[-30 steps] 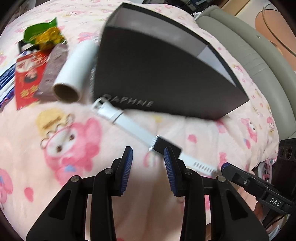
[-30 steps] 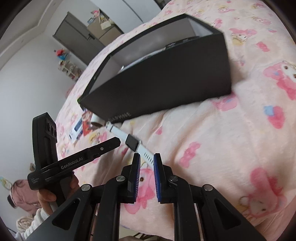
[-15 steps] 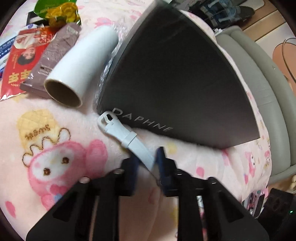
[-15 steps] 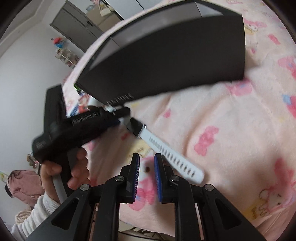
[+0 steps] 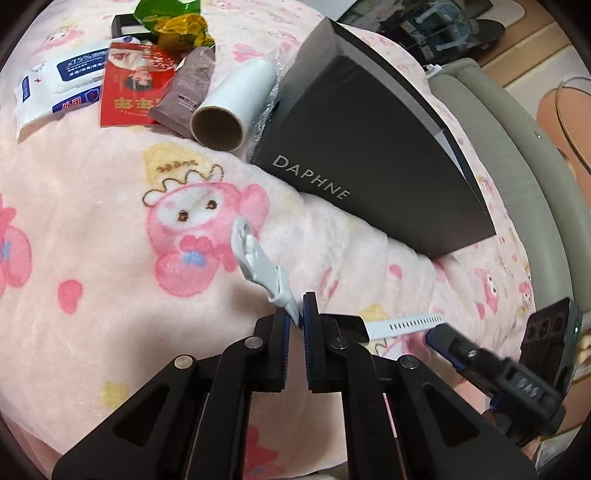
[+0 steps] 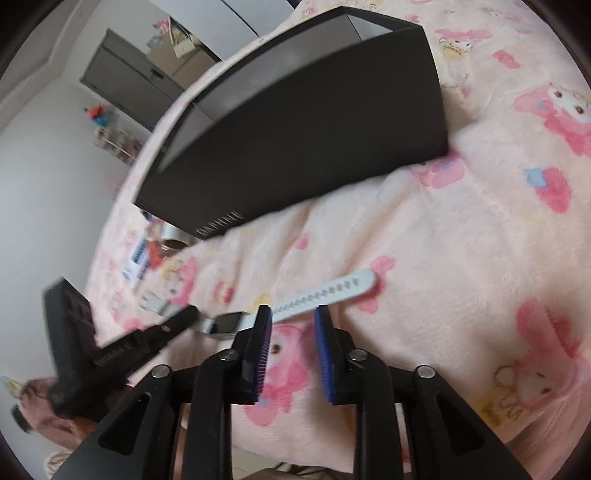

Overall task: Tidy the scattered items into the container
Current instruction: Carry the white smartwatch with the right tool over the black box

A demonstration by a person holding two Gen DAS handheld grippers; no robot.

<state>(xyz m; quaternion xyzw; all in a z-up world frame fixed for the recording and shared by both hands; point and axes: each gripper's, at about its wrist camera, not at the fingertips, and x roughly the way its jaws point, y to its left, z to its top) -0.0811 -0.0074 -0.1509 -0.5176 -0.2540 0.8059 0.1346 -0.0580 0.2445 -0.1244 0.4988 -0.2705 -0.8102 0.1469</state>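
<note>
The white watch [image 5: 258, 266] is pinched by its buckle-side strap between the blue pads of the left gripper [image 5: 295, 319], whose jaws are clenched tight on the band. The buckle end is seen sticking up and away from the fingertips, above the pink cartoon-print blanket [image 5: 92, 206]. The dark watch face lies just right of the fingertips, and the perforated strap end trails off to the right, towards the tip of the right gripper [image 5: 441, 332].

From the right wrist view, the watch [image 6: 325, 291] is seen stretched across the blanket [image 6: 480, 240], with the holed strap passing just beyond the right gripper [image 6: 291, 314]. Its jaws are opening, and only blanket is framed between the pads; no contact with the strap can be made out. The left gripper [image 6: 184, 317] is seen at lower left, blurred, its tip on the strap beside the watch face.

The container, a black DAPHNE box [image 5: 369, 147], is set on the blanket beyond the watch and apart from it. Its open top is turned away in the left view; part of the pale inner wall is shown in the right view [image 6: 295, 122], contents not discernible.

Beside the box's left corner, a cluster is noted: a white roll with cardboard core [image 5: 232, 107], a brown tube [image 5: 188, 92], a red packet [image 5: 129, 85], a wipes pack [image 5: 59, 85], and a green-yellow wrapper [image 5: 177, 22].
</note>
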